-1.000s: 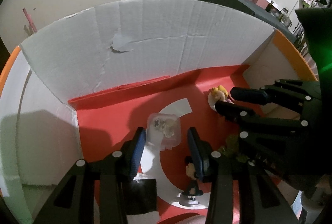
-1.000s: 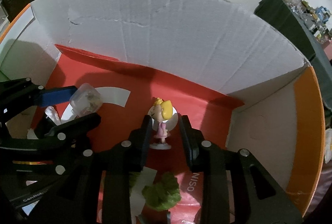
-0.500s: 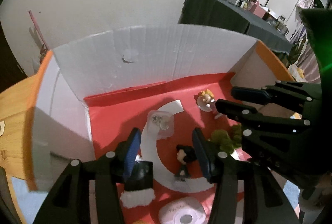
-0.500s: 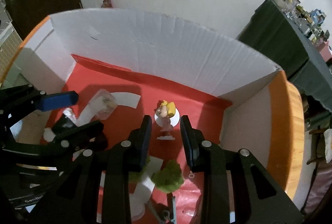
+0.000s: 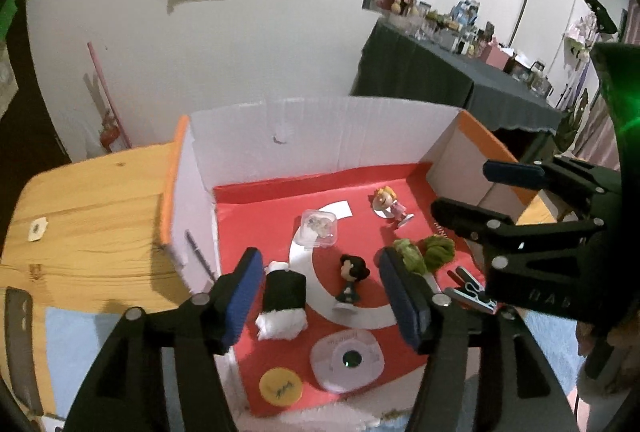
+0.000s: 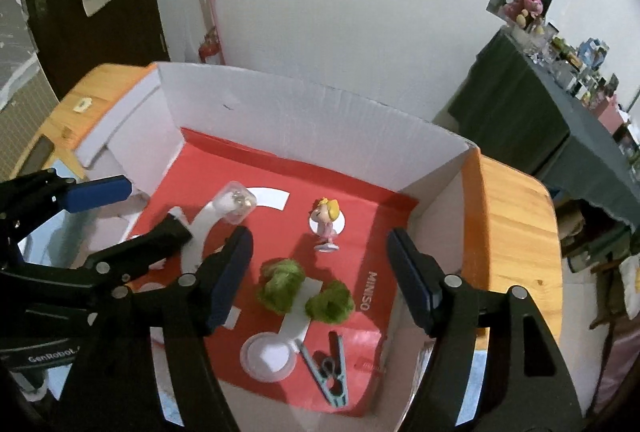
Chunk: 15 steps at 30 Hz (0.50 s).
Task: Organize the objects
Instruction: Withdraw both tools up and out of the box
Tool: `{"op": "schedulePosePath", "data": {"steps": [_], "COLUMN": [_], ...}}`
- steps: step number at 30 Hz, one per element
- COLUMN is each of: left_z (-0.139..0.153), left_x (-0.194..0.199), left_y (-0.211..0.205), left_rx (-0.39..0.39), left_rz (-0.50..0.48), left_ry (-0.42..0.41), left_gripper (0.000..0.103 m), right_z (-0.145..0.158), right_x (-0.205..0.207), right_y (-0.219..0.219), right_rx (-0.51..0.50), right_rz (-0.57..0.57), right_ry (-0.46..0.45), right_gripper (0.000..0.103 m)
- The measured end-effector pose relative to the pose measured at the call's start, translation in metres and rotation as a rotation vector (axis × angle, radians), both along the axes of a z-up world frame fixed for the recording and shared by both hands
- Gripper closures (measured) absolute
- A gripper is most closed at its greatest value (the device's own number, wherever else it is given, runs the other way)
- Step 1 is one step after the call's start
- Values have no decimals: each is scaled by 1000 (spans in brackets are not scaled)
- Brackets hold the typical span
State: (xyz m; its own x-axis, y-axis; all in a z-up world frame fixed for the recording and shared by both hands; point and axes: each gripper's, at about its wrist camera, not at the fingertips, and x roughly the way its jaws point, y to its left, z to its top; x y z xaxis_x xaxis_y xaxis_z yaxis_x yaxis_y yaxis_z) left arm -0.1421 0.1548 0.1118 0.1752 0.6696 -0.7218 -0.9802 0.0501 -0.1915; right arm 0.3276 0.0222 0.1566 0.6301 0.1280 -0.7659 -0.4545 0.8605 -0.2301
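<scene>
Open cardboard box (image 5: pixel 320 136) with a red floor sits on a wooden table (image 5: pixel 88 216). Left gripper (image 5: pixel 320 296) hovers above the box, jaws opening, nothing pressed between the blue pads; the clear plastic case (image 5: pixel 319 228) lies on the floor beyond and between the fingers, apart from both. A dark-haired figurine (image 5: pixel 352 282) stands nearer, just inside the right finger, untouched. Right gripper (image 6: pixel 320 280) likewise hangs above the box, jaws opening and empty; the blonde figurine in pink (image 6: pixel 327 222) stands upright on the red floor past the fingertips, clear of both pads. Two green fuzzy clumps (image 6: pixel 304 292) lie between the right fingers lower down; a clothespin (image 6: pixel 330 370) lies at the near edge.
</scene>
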Motion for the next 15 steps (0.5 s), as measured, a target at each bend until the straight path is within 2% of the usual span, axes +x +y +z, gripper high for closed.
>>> {"op": "schedulePosePath", "data": {"steps": [7, 13, 15], "left_z": [17, 23, 23], "left_x": [-1, -1, -2], "left_y": [-41, -71, -78], "left_rx": [128, 200, 212], "left_rz": [48, 81, 93], "left_ry": [59, 82, 77], "left_gripper": [25, 13, 7], "right_z": [16, 24, 24], "right_x": [-37, -69, -78], "right_y": [-13, -29, -33], "right_rx": [54, 122, 139], "right_rz": [-15, -27, -27], "right_ry": [-94, -164, -189], "right_gripper": [33, 25, 19]}}
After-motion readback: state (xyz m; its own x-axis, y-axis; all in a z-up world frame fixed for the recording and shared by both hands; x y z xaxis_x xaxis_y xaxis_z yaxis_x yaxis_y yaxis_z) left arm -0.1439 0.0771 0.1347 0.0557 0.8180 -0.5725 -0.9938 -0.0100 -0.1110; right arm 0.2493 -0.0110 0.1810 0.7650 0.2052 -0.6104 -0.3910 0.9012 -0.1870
